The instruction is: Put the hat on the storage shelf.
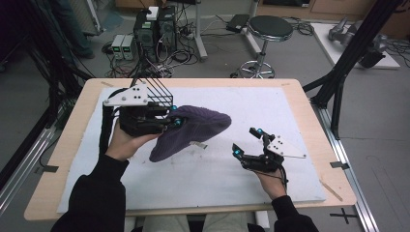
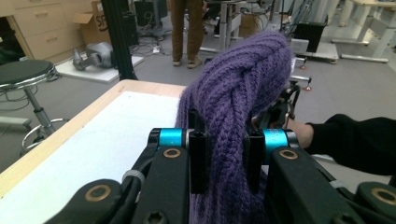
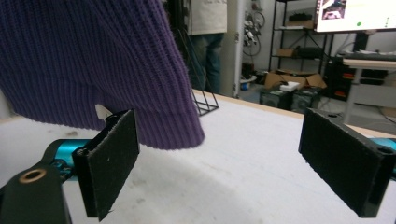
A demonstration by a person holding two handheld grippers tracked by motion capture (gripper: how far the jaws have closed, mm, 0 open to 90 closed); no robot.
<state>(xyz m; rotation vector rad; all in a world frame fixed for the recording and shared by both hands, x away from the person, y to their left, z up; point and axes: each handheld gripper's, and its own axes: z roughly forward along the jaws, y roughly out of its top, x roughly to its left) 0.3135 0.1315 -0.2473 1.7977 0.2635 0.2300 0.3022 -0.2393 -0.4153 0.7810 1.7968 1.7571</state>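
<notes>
Purple knit hat (image 1: pixel 191 131) pinched and lifted by one edge.
Left gripper (image 2: pixel 227 161) clamped on bunched knit, raising that side for access; right gripper (image 1: pixel 247 141) gaping wide just beside the hanging hem, apparently ready to take it; white mat (image 1: pixel 261 106) beneath.

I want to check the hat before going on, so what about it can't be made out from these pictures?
- Purple knit hat, high view: its near end is behind the left gripper.
- Left gripper view: the hat's bunched fabric hides its opening.
- Right gripper view: the frame's top and left edges cut the hat off.
- White tag, high view: too small to read.
</notes>
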